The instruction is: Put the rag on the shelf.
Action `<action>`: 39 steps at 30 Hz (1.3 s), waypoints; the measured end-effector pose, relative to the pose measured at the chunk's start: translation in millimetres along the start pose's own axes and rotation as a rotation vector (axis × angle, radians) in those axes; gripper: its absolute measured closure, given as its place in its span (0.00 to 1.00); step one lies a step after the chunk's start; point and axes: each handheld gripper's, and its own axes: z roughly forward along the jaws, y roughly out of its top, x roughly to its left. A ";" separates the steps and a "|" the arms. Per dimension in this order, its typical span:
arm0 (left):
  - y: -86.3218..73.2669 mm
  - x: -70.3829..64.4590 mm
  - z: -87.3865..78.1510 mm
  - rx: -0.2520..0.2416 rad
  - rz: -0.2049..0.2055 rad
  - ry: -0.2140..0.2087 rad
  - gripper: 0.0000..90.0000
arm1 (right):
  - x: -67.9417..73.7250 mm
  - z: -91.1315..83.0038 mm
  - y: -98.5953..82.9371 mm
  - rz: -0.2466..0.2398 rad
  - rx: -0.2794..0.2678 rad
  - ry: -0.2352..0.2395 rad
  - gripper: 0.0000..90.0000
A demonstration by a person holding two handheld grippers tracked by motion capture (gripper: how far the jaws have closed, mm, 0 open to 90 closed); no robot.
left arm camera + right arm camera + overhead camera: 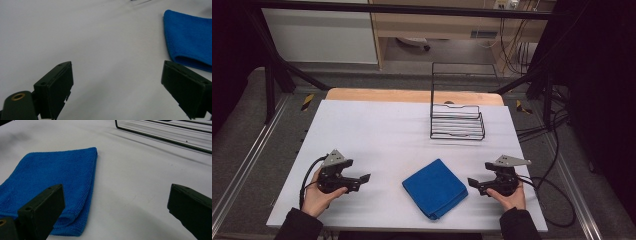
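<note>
A folded blue cloth (435,188) lies flat on the white table (382,135), near its front edge, between my two hands. My left gripper (362,179) rests on the table to the cloth's left, open, jaws wide apart with nothing between them; the left gripper view has the blue cloth (191,42) at upper right. My right gripper (473,183) sits just right of the cloth, also open and empty. In the right gripper view the blue cloth (53,182) lies ahead on the left, partly behind the left jaw.
A black wire rack (457,121) with a tall wire back stands on the table's far right part; its base wires (162,137) cross the top of the right gripper view. Cables (552,190) trail off the table's right side. Black frame legs stand beyond the table.
</note>
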 end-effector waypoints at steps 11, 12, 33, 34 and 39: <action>23.8 -22.9 13.1 0.020 0.032 -0.013 0.17 | 2.6 5.4 0.6 0.000 0.005 0.002 0.03; 26.5 -25.3 15.3 0.028 0.038 -0.017 0.17 | 2.6 5.4 0.6 0.000 0.005 0.002 0.03; 47.7 -83.5 79.5 0.149 0.089 -0.108 0.48 | 17.2 21.1 9.8 -0.004 0.028 0.026 0.09; 47.2 -85.5 82.9 0.161 0.091 -0.111 0.48 | 17.2 21.1 9.8 -0.004 0.028 0.026 0.09; 40.7 -88.4 94.8 0.210 0.084 -0.136 0.61 | 23.5 31.1 16.3 -0.019 0.039 0.025 0.16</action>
